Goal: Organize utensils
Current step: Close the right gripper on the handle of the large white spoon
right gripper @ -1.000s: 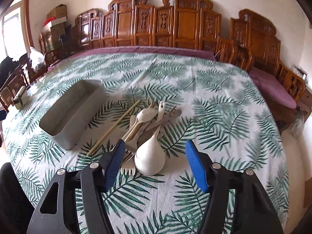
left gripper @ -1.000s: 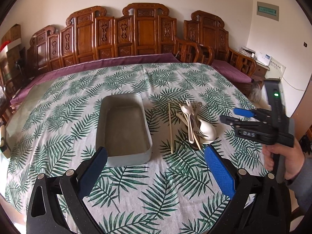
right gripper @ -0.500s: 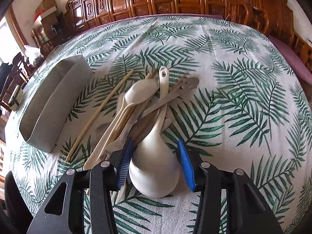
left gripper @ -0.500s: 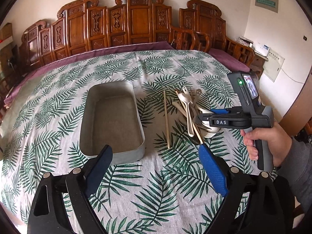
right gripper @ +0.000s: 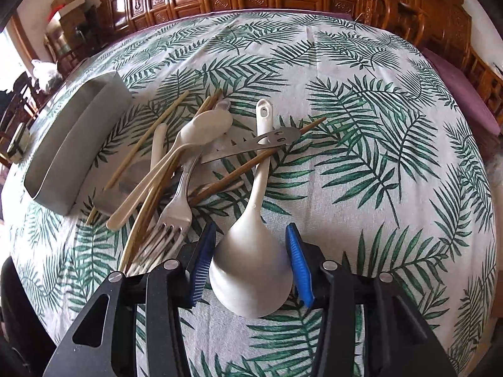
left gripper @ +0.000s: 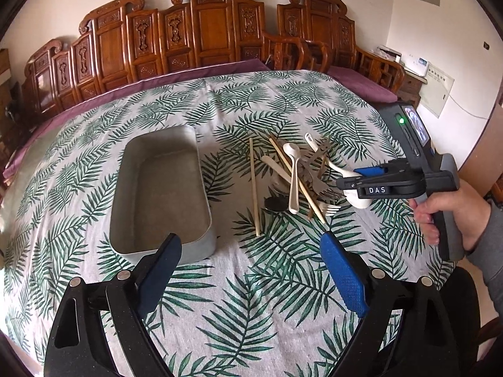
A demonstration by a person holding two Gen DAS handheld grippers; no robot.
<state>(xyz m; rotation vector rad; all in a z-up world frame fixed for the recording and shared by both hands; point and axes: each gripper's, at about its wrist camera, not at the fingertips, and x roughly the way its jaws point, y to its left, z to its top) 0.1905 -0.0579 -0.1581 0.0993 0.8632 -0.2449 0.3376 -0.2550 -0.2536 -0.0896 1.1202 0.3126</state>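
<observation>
Right wrist view looks straight down onto the ladle, whose white bowl sits between the blue pads of the right gripper. Those jaws have just been closing around it and now flank the bowl closely; whether the pads actually press on it I cannot tell. The left gripper hangs spread wide and empty, just in front of the tray.

The ladle lies at the right edge of the heap on the tablecloth, bowl toward the person, handle running away from the gripper with its holed tip far out. A flat metal tool and a chopstick cross over that handle.

So I'd say squeeze firmly across the bowl's widest part, then draw it back and up gently, so the handle slides from under those pieces without scattering the pile.
</observation>
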